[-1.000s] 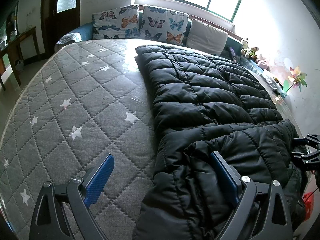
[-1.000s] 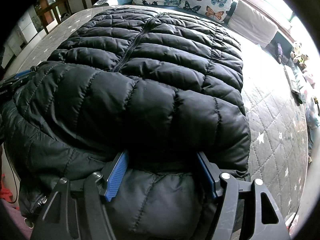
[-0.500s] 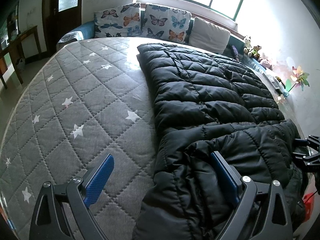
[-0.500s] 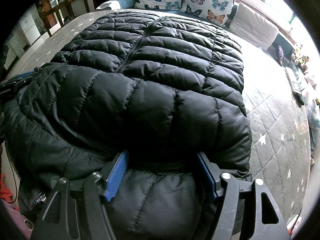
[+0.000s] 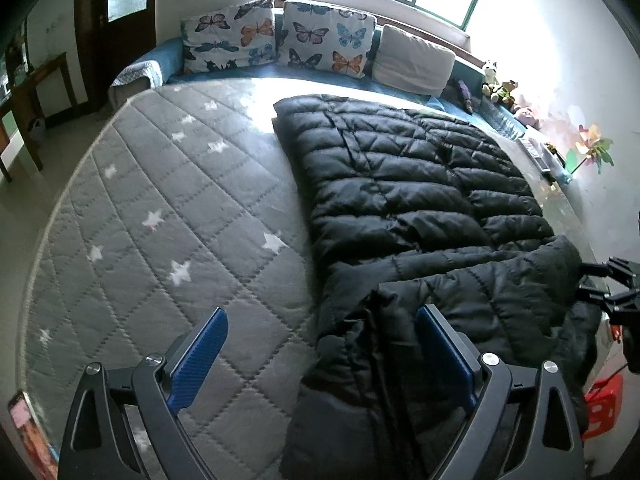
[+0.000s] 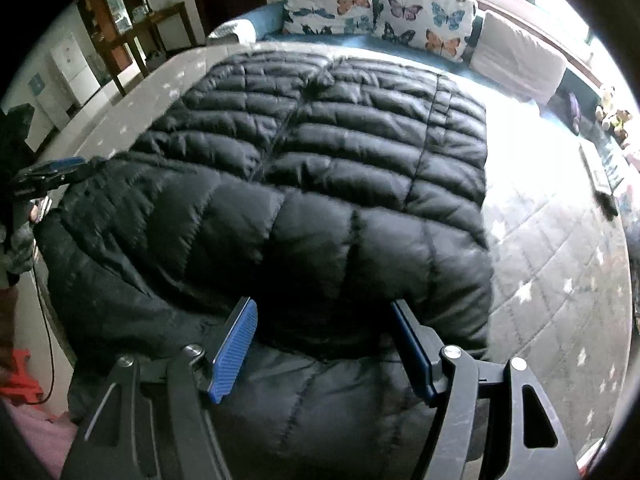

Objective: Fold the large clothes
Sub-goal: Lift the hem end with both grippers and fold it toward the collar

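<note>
A large black puffer jacket [image 5: 420, 200] lies on the grey quilted mattress [image 5: 160, 220], its near end folded over onto itself. My left gripper [image 5: 320, 344] is open over the jacket's near left edge, holding nothing. My right gripper [image 6: 324, 340] is open, its fingers standing either side of the puffy folded near end of the jacket [image 6: 320, 184]. The right gripper shows at the right edge of the left wrist view [image 5: 612, 292]. The left gripper shows at the left edge of the right wrist view [image 6: 52, 172].
Butterfly cushions [image 5: 280, 36] and a plain pillow [image 5: 416, 60] line the far edge under the window. Small toys [image 5: 500, 88] and a pinwheel [image 5: 592, 152] sit along the right wall. A wooden table [image 5: 32, 92] stands left. A red stool [image 5: 604, 404] is below right.
Both grippers have pulled back and lifted a little, so more of the bed and cushions shows. The jaws stay open and the jacket has not shifted.
</note>
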The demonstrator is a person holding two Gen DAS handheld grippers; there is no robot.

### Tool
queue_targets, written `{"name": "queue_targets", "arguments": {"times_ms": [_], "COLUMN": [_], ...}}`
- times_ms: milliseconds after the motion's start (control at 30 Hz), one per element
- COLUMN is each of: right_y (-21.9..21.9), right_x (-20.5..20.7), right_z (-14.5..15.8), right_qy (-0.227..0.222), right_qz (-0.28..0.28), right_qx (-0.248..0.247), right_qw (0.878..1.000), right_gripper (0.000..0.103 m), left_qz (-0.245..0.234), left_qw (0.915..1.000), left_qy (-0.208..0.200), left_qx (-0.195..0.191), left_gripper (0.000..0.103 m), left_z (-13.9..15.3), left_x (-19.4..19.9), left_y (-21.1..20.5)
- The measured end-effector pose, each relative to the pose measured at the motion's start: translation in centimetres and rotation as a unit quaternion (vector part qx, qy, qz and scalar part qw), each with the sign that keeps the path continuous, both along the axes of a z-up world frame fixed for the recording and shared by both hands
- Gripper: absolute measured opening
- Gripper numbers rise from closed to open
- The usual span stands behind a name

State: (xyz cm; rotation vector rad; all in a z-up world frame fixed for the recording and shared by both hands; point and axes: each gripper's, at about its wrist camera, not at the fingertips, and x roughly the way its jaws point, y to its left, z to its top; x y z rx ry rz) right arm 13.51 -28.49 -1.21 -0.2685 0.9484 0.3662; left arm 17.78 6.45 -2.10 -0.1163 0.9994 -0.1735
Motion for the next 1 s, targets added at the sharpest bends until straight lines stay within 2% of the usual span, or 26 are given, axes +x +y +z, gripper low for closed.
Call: {"name": "queue_targets", "arguments": {"times_ms": [233, 400, 500, 600, 667, 733, 800, 1000], "right_y": [-1.8, -4.2, -6.1, -7.6, -8.5, -9.8, -11.0, -14.5], "right_x": [1.7, 5.0, 8.5, 12.1, 14.4, 16.7, 19.0, 24.9], "right_z": [3.8, 7.7, 9.9, 10.6, 10.5, 9.8, 8.7, 3.5], "right_qy": [-0.003, 0.009, 0.029, 0.043, 0.048, 0.057, 0.069, 0.092], "right_qz": [0.022, 0.021, 0.004, -0.012, -0.025, -0.04, -0.054, -0.101], "right_qx": [0.03, 0.05, 0.07, 0.08, 0.089, 0.109, 0.137, 0.198], "right_qw": [0.999, 0.998, 0.997, 0.996, 0.995, 0.992, 0.987, 0.971], "right_gripper": [0.074, 0.074, 0.074, 0.075, 0.075, 0.075, 0.075, 0.075], "left_qz": [0.026, 0.042, 0.038, 0.028, 0.03, 0.034, 0.036, 0.04], "left_qw": [0.9996, 0.9987, 0.9981, 0.9982, 0.9979, 0.9971, 0.9947, 0.9881], "left_qy": [0.006, 0.026, 0.047, 0.053, 0.058, 0.066, 0.08, 0.094], "left_qx": [-0.012, 0.008, -0.009, -0.007, -0.004, -0.019, -0.055, -0.115], "left_gripper": [0.101, 0.102, 0.102, 0.102, 0.102, 0.102, 0.102, 0.102], "left_z": [5.0, 8.6, 10.1, 11.2, 11.0, 10.2, 8.6, 3.1], "left_x": [1.0, 5.3, 8.8, 12.7, 15.1, 17.5, 20.2, 25.2], "left_y": [3.5, 5.9, 7.1, 7.6, 7.7, 7.8, 7.9, 7.1]}}
